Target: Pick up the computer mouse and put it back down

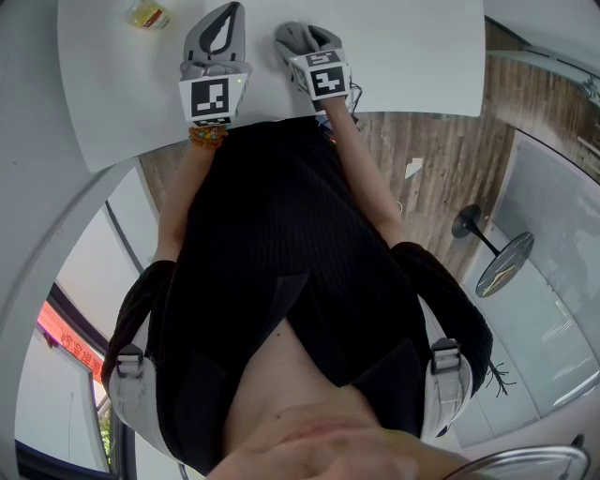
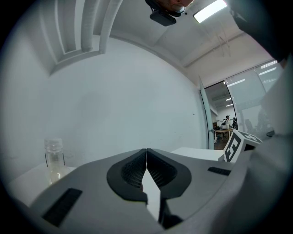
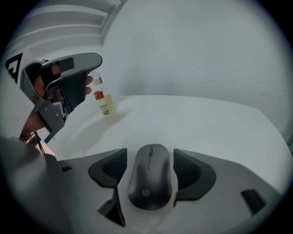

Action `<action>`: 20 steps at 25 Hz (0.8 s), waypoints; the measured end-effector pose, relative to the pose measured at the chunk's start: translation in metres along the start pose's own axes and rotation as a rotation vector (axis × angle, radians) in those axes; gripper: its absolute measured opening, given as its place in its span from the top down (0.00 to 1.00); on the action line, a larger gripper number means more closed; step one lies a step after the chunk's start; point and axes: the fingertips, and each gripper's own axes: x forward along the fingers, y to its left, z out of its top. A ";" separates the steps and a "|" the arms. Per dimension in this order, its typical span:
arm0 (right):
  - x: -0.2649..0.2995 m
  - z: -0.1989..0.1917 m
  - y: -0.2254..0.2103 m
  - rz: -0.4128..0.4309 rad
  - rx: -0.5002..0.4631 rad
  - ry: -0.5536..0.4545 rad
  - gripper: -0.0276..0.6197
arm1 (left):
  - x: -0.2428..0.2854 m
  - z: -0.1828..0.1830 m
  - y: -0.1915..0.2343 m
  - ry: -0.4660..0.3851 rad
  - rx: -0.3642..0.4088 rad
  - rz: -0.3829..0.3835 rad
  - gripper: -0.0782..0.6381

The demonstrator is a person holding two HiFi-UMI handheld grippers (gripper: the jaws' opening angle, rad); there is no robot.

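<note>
White table (image 1: 412, 56) over wood-plank floor fills the top of the head view, where a person in black reaches both forearms forward. The left gripper (image 1: 228, 13) lies level on the tabletop, an orange beaded bracelet (image 1: 208, 136) on the wrist behind it. The right gripper (image 1: 302, 39) sits just beside it and tips downward. A small bottle (image 1: 148, 14) stands off to the left gripper's outer side.

Left gripper view: the left gripper (image 2: 146, 157) points level at a plain white wall, its jaws pressed together at the tips with nothing between them. A clear capped bottle (image 2: 54, 157) stands ahead and to its left, and the right gripper's marker cube (image 2: 236, 146) shows at its right.

Right gripper view: the right gripper (image 3: 149, 173) is angled down at the table (image 3: 219, 123), jaws spread wide. The computer mouse (image 3: 149, 180) lies flat on the tabletop between them, lengthwise along the jaws. The left pad (image 3: 112, 169) stands clear of it and the right pad (image 3: 187, 171) is just beside it, gripping nothing. A small "hp" logo reads on the mouse's near end. Ahead to the left stands the bottle (image 3: 103, 101) with a red-and-white label, its print too small to read. The left gripper (image 3: 91, 68) hangs just beside it, in the person's hand (image 3: 32, 121).
</note>
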 end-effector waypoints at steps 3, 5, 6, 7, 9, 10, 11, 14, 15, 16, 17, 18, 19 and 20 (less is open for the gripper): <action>0.002 -0.003 0.002 0.005 -0.006 0.018 0.51 | -0.001 0.000 0.002 0.002 0.000 0.004 0.87; 0.005 -0.007 0.003 0.008 -0.002 0.028 0.51 | -0.002 -0.001 0.004 0.004 -0.002 0.008 0.87; 0.006 -0.008 0.004 0.011 -0.002 0.032 0.51 | -0.002 -0.001 0.005 0.005 -0.002 0.010 0.87; 0.007 -0.009 0.004 0.013 -0.003 0.035 0.51 | -0.003 -0.001 0.006 0.005 -0.001 0.012 0.87; 0.009 -0.012 0.004 0.013 0.000 0.045 0.51 | -0.003 -0.002 0.007 0.005 -0.001 0.015 0.87; 0.010 -0.014 0.004 0.011 0.003 0.051 0.51 | -0.003 -0.002 0.007 0.006 -0.001 0.016 0.87; 0.011 -0.015 0.003 0.009 0.004 0.056 0.51 | -0.003 -0.002 0.008 0.006 -0.002 0.016 0.87; 0.013 -0.019 0.005 0.010 0.003 0.073 0.51 | -0.002 -0.004 0.008 0.007 -0.003 0.015 0.87; 0.014 -0.021 0.004 0.007 0.007 0.078 0.51 | -0.002 -0.004 0.008 0.008 -0.003 0.014 0.87; 0.015 -0.023 0.004 0.002 0.010 0.081 0.51 | -0.002 -0.005 0.008 0.009 -0.003 0.013 0.87; 0.015 -0.024 0.003 -0.001 0.012 0.081 0.51 | -0.002 -0.005 0.008 0.009 -0.004 0.013 0.87; 0.014 -0.024 0.003 -0.002 0.014 0.082 0.51 | -0.002 -0.005 0.008 0.009 -0.004 0.013 0.87; 0.014 -0.024 0.003 -0.002 0.016 0.083 0.51 | -0.002 -0.005 0.008 0.009 -0.005 0.014 0.87; 0.014 -0.024 0.002 -0.004 0.018 0.084 0.51 | -0.002 -0.004 0.009 0.008 -0.006 0.016 0.87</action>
